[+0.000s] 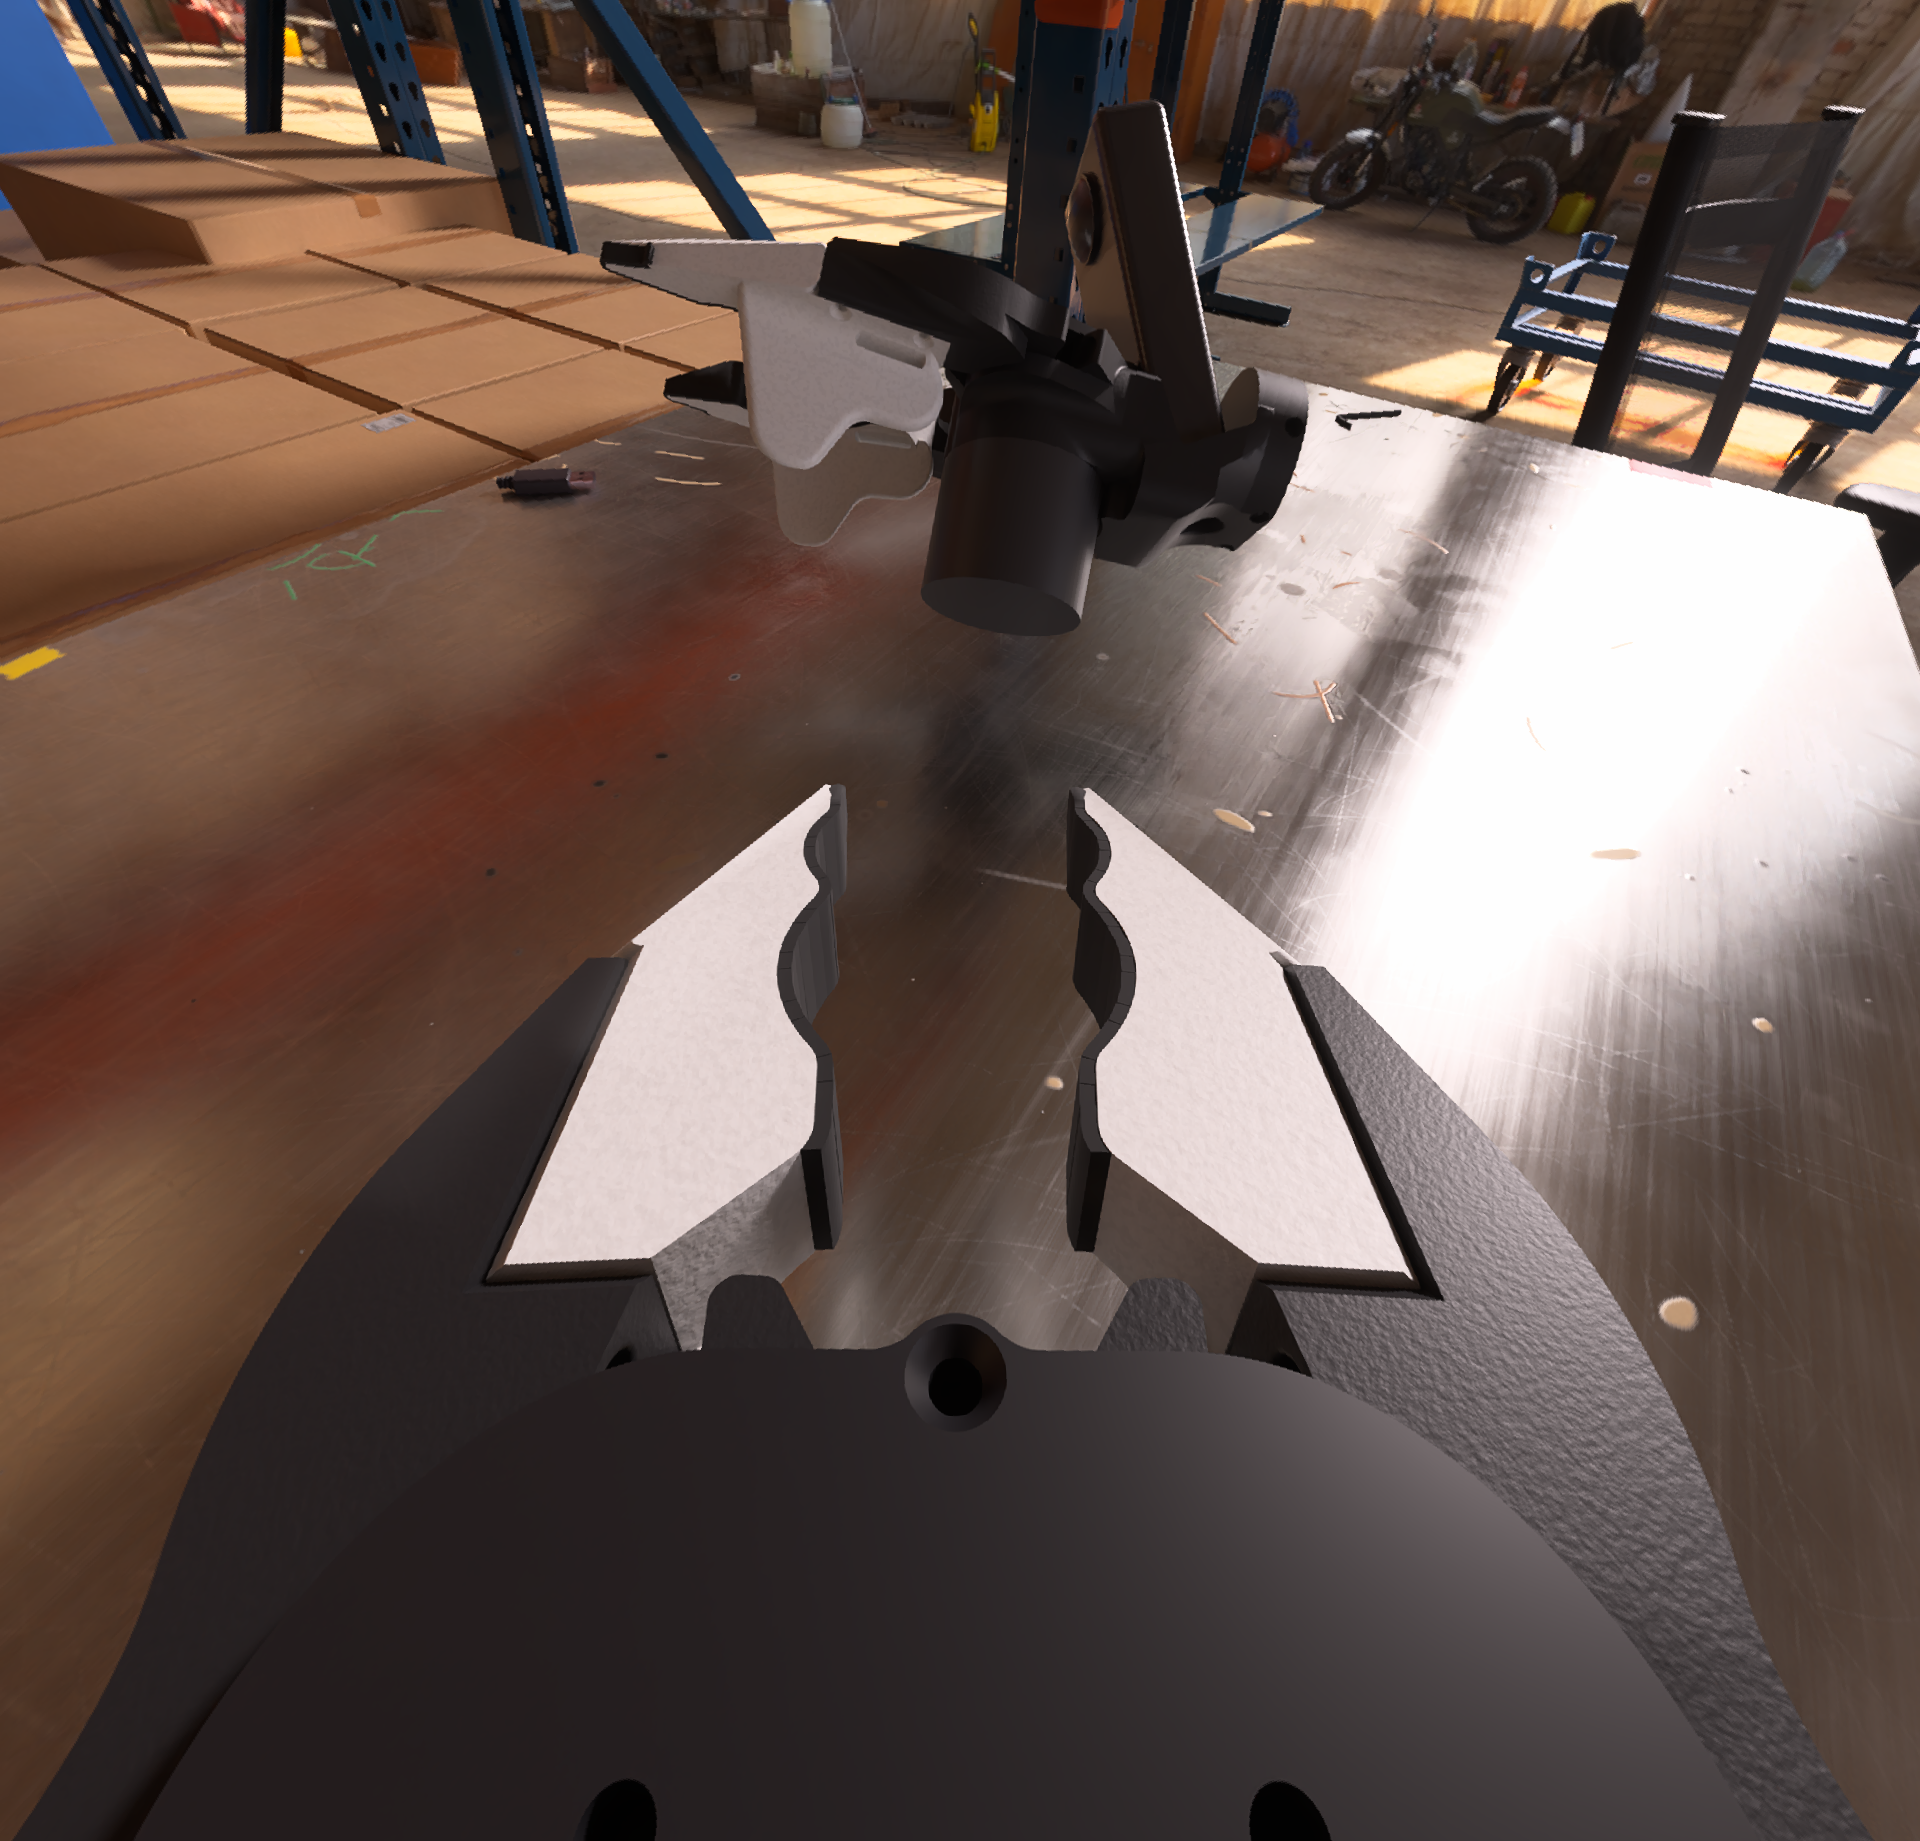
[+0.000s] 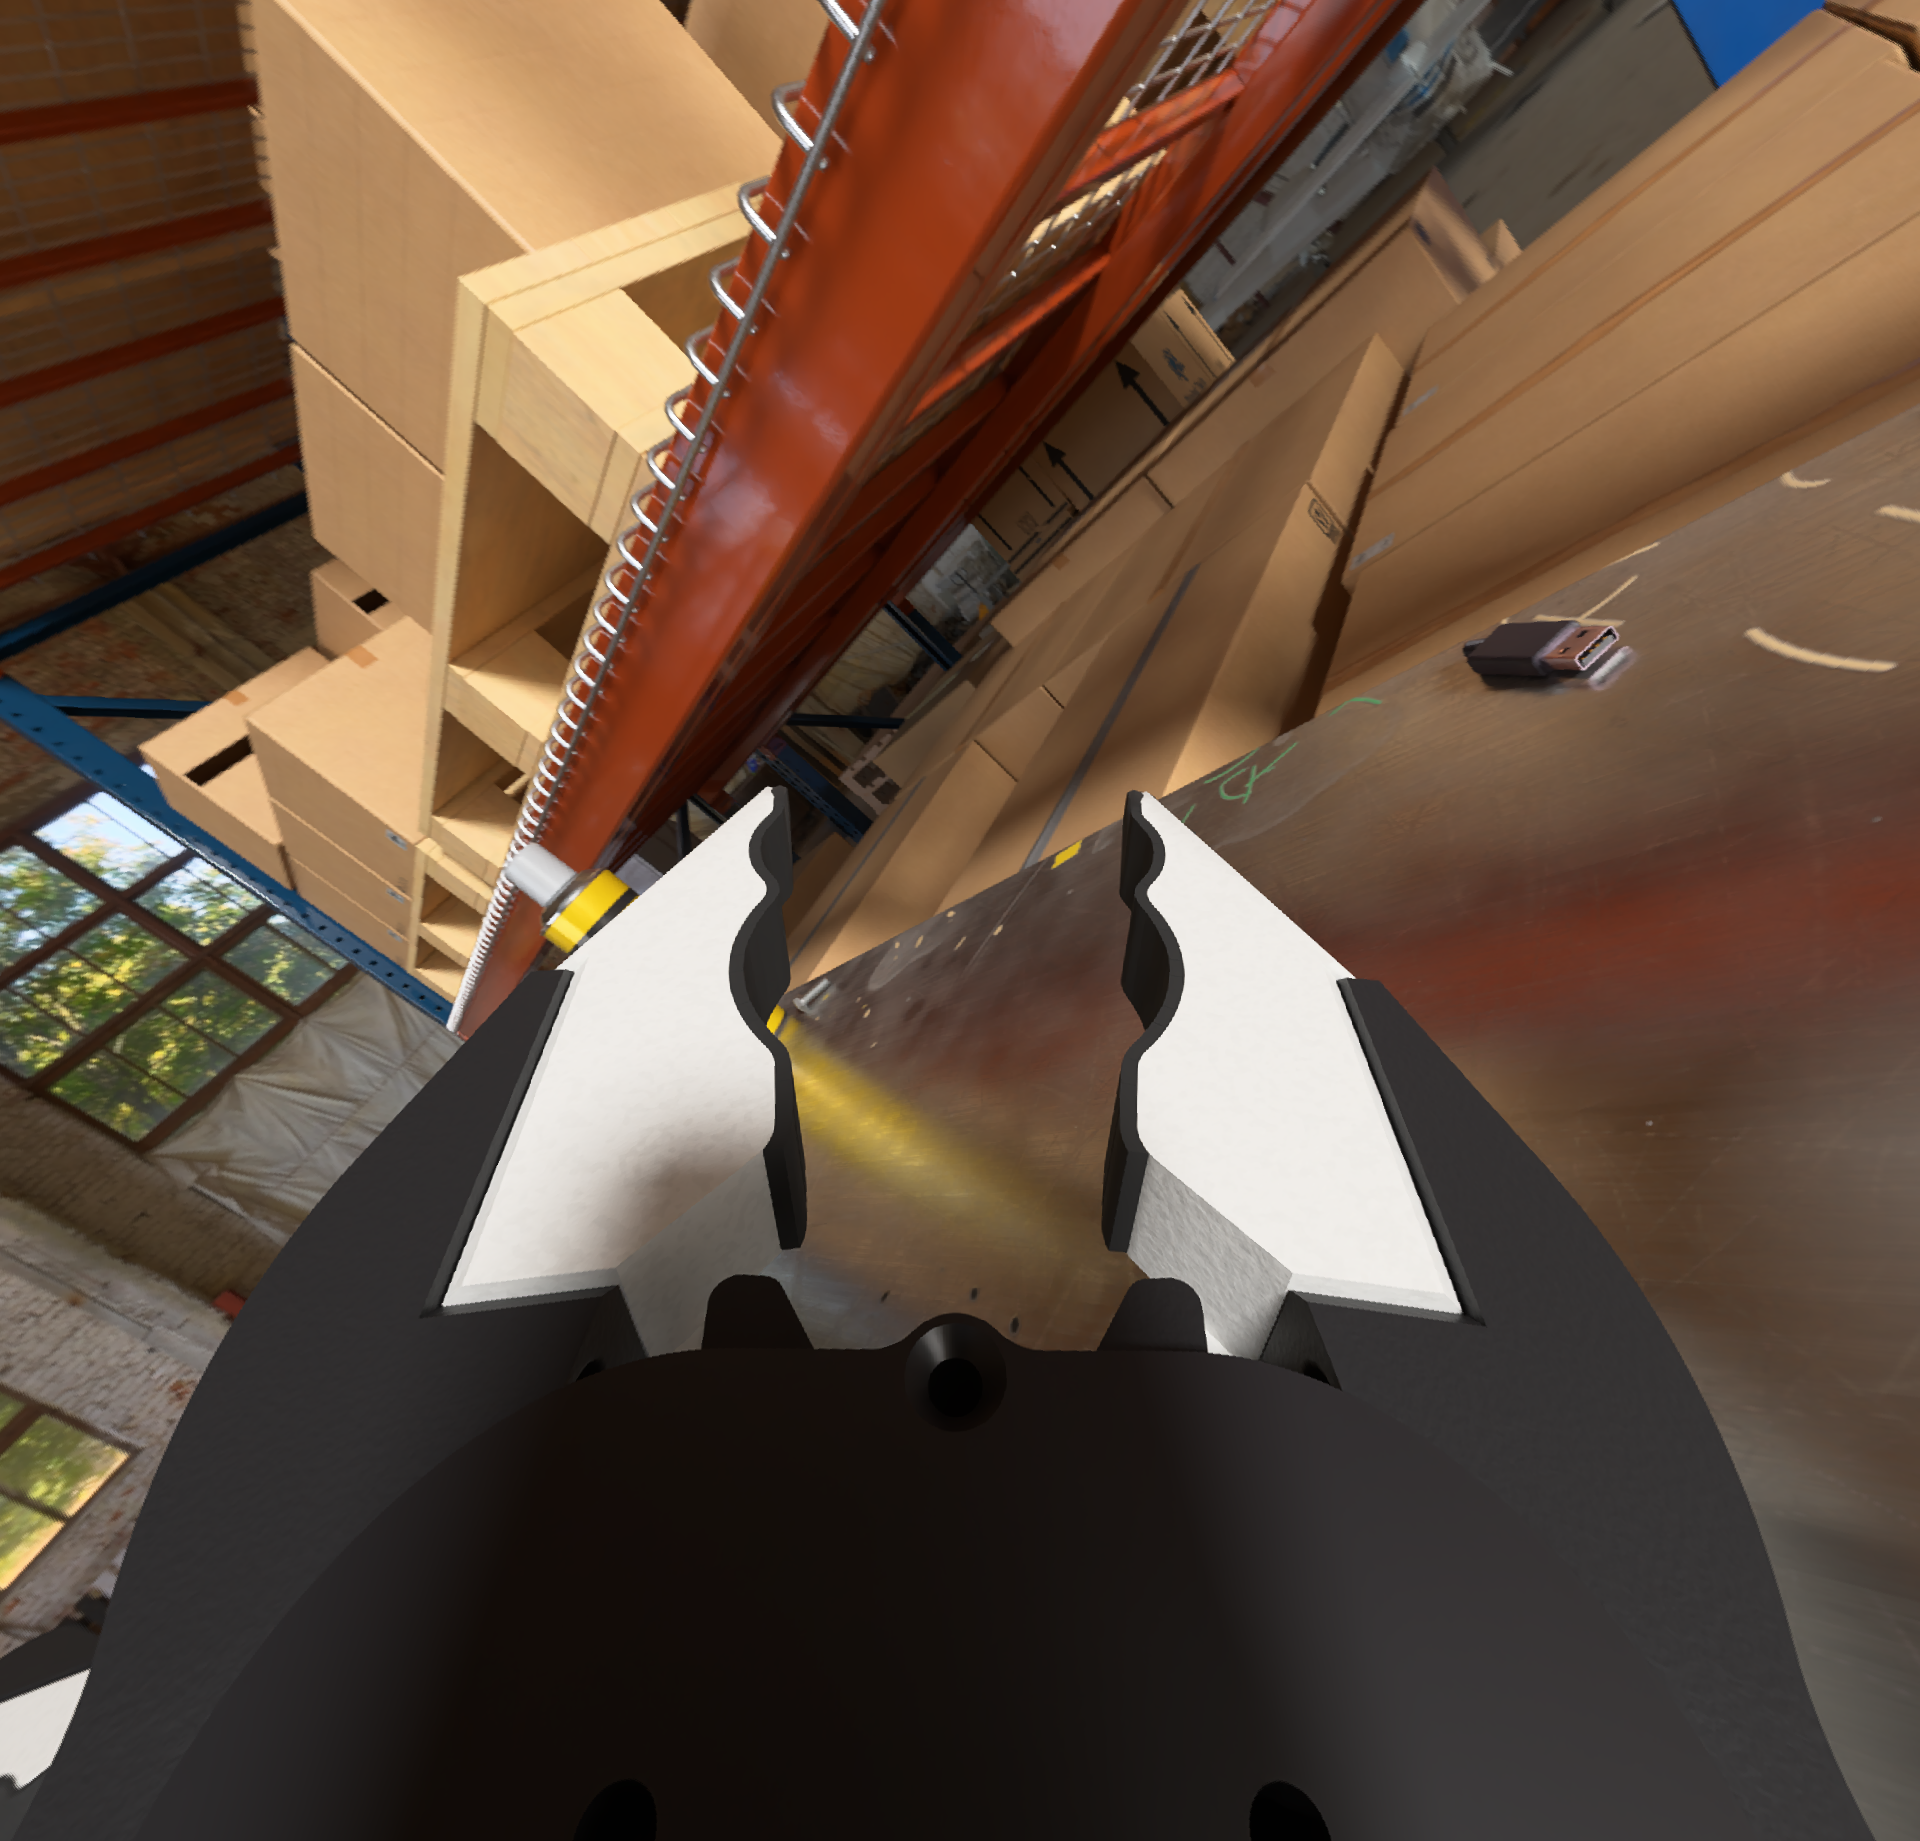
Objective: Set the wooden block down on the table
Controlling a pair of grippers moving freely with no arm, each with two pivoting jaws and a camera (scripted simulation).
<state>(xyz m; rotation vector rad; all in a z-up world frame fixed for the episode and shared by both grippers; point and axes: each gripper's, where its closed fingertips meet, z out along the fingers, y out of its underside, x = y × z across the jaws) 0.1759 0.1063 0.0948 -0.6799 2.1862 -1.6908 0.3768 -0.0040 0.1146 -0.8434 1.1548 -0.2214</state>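
Observation:
No wooden block shows in either view. In the left wrist view my left gripper is open and empty, low over the scratched metal table. My right gripper hovers above the far middle of the table, rolled onto its side with its fingers pointing left, open with nothing between them. In the right wrist view the right gripper is open and empty, and the table appears tilted at the right.
A small dark USB stick lies on the table near its left edge; it also shows in the right wrist view. Flat cardboard boxes lie beyond the left edge. A blue cart stands past the far right corner. Wood chips dot the table.

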